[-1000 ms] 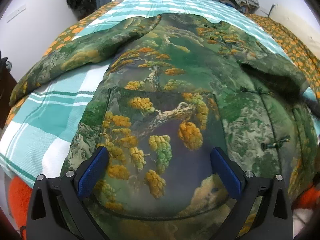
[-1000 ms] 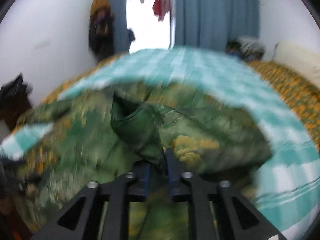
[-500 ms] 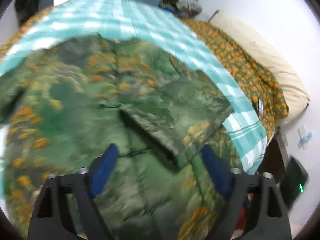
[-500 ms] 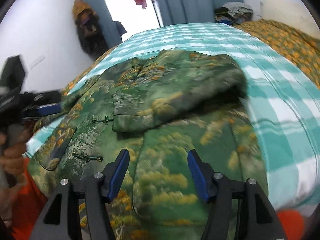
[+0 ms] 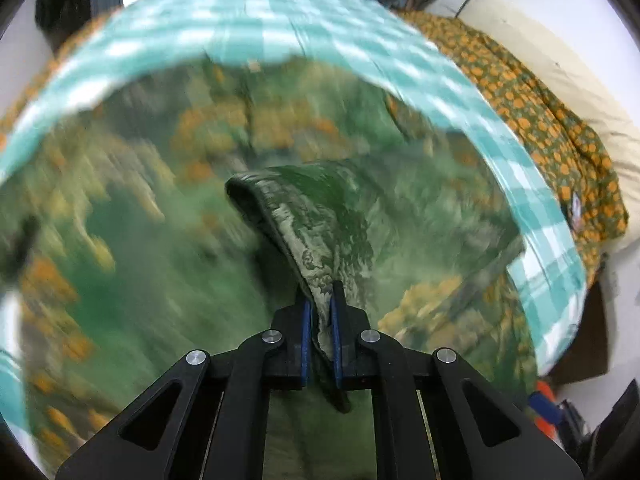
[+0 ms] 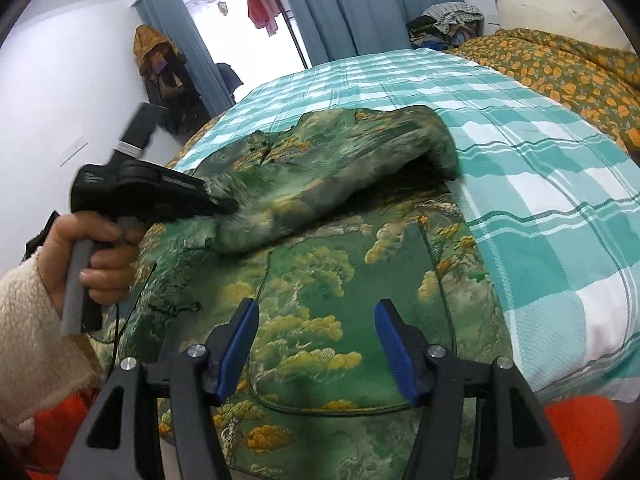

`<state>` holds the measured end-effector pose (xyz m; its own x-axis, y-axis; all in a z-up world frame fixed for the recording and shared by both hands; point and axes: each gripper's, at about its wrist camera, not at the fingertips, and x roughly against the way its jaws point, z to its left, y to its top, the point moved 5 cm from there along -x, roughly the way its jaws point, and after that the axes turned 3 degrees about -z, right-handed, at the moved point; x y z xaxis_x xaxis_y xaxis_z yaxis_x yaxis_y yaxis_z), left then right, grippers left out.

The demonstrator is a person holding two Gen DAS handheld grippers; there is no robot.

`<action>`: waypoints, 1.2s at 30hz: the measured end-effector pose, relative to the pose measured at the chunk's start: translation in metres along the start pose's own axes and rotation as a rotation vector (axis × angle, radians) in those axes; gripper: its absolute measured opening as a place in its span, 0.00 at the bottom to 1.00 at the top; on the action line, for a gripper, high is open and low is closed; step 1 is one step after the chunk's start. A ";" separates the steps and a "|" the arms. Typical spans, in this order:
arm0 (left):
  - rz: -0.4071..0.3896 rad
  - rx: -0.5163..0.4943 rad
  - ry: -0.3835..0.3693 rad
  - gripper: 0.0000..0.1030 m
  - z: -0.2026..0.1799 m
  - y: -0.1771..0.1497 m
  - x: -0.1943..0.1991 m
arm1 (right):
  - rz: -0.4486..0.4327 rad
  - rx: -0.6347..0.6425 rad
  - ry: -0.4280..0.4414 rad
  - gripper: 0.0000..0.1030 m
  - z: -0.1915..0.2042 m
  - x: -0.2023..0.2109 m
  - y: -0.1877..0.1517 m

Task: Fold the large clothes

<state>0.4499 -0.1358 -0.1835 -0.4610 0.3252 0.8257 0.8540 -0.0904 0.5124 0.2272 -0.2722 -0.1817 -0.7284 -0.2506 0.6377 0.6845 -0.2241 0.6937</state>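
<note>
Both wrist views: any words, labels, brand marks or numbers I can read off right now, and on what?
None can be read.
Small white tag on the orange-flowered quilt: too small and blurred.
Green patterned jacket, checked bedsheet, wall: no lettering visible.

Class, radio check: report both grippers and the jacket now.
Left gripper shut on sleeve cuff. Right gripper open, hovering over green landscape-print padded jacket on teal checked bedspread. Nothing in the way.
</note>
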 end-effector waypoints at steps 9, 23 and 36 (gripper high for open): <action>-0.062 0.012 0.118 0.08 0.051 0.037 -0.033 | -0.062 0.044 -0.079 0.60 -0.034 -0.034 0.090; -0.035 0.055 0.125 0.12 0.072 0.010 -0.075 | 0.238 0.047 -0.124 0.46 -0.089 -0.209 0.128; -0.081 0.049 0.115 0.14 0.073 0.001 -0.081 | 0.116 -0.066 -0.147 0.46 -0.104 -0.228 0.233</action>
<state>0.5058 -0.0932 -0.2677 -0.5512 0.2193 0.8050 0.8222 -0.0210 0.5688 0.5555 -0.3648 -0.2002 -0.6375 -0.1394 0.7577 0.7614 -0.2645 0.5919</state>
